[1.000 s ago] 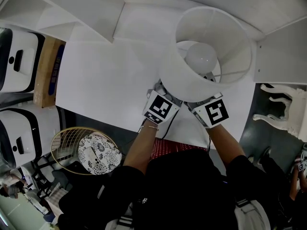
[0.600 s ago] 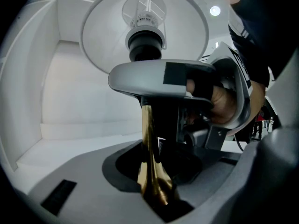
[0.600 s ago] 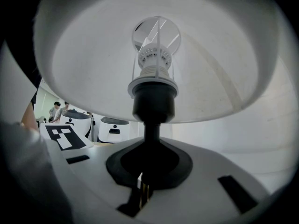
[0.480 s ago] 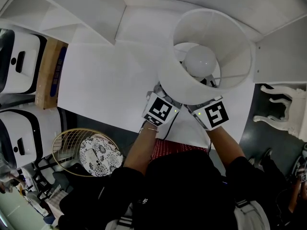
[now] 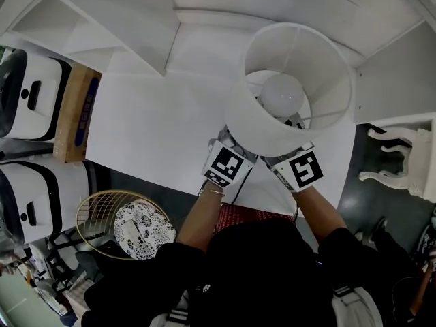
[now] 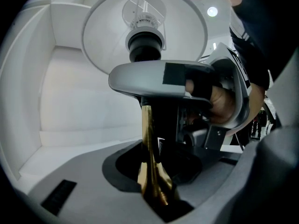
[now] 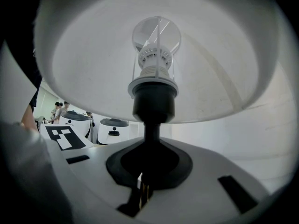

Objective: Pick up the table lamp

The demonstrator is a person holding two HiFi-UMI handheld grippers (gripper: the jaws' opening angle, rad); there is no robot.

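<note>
The table lamp has a wide white shade (image 5: 245, 118) and a round bulb (image 5: 281, 94); I look down into it in the head view. Both grippers reach under the shade, so only their marker cubes show, left (image 5: 227, 164) and right (image 5: 305, 169). In the left gripper view my left gripper (image 6: 154, 190) is shut on the flared brass stem (image 6: 148, 153). The right gripper (image 6: 187, 85) grips the stem higher up, below the black socket (image 6: 145, 45). In the right gripper view my right gripper (image 7: 142, 192) is shut on the thin stem (image 7: 151, 132) under the socket (image 7: 154, 104).
A white table (image 5: 150, 121) lies below the lamp, with white shelving (image 5: 116, 12) behind it. At the left are two white machines (image 5: 30, 94) and a cardboard box (image 5: 78, 111). A wire basket (image 5: 92, 206) stands at the lower left, and a white carved furniture leg (image 5: 395, 155) at the right.
The lamp and both grippers have risen a little together. Both grips are unchanged.
</note>
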